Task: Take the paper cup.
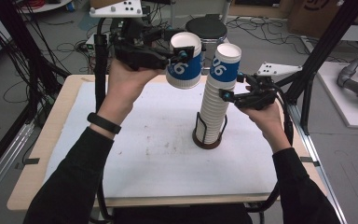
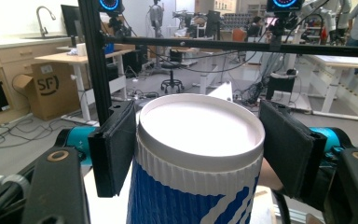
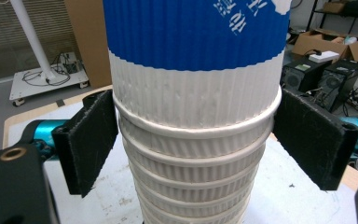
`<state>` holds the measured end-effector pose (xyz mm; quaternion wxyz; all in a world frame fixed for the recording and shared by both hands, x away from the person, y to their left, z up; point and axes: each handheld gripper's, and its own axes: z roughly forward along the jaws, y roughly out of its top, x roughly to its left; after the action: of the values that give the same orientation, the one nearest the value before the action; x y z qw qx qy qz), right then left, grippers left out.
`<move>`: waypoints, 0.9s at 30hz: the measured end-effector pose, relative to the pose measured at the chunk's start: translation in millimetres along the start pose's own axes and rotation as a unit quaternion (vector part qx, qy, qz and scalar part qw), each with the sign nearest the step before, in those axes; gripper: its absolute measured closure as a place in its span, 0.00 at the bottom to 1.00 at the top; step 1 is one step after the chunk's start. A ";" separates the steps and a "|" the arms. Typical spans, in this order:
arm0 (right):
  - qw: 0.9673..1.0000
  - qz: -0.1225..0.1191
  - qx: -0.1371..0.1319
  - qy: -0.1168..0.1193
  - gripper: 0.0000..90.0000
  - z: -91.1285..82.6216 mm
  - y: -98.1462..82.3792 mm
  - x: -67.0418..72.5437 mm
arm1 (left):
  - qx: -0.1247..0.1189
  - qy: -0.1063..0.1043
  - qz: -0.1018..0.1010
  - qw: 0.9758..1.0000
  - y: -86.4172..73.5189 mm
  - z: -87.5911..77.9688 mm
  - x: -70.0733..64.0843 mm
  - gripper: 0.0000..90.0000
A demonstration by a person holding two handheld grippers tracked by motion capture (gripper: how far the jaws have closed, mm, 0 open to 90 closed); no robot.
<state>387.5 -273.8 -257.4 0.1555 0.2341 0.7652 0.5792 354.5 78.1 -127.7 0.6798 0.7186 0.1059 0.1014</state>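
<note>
A blue-and-white ribbed paper cup [image 1: 185,65] hangs upright in the air, above the table's far edge and just left of the stack. My left gripper [image 1: 182,53] is shut on it near the rim; the left gripper view has the cup [image 2: 186,196] between both pads, gripper [image 2: 198,140]. A tall stack of the same cups [image 1: 214,107] stands in a dark wire holder [image 1: 207,140] on the white mat. My right gripper [image 1: 223,95] is shut on the upper part of the stack [image 3: 191,186], its pads against a cup rim on each side, gripper [image 3: 198,135].
The white mat [image 1: 144,154] covers most of the wooden table [image 1: 51,140]. A black frame strut [image 1: 326,42] rises at the right edge and a black post [image 1: 100,70] at the far left. A round black stool [image 1: 206,28] stands behind the table.
</note>
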 end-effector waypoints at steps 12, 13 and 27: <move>1.000 -0.001 0.005 -0.004 0.17 0.3 -0.3 0.7 | 0.015 0.007 -0.014 1.000 -44.9 -24.2 -6.8 0.33; 1.000 -0.002 0.005 -0.004 0.17 0.4 -0.3 0.7 | 0.020 0.008 -0.016 1.000 -48.7 -25.2 -6.6 0.33; 1.000 0.001 0.008 -0.001 0.16 -0.8 -1.2 0.8 | 0.046 0.008 -0.026 0.999 -98.7 -31.2 -13.4 0.33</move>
<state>386.2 -274.3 -258.2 0.1536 0.2362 0.7694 0.5733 331.2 109.3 -224.6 0.6480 0.7450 0.1343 0.0841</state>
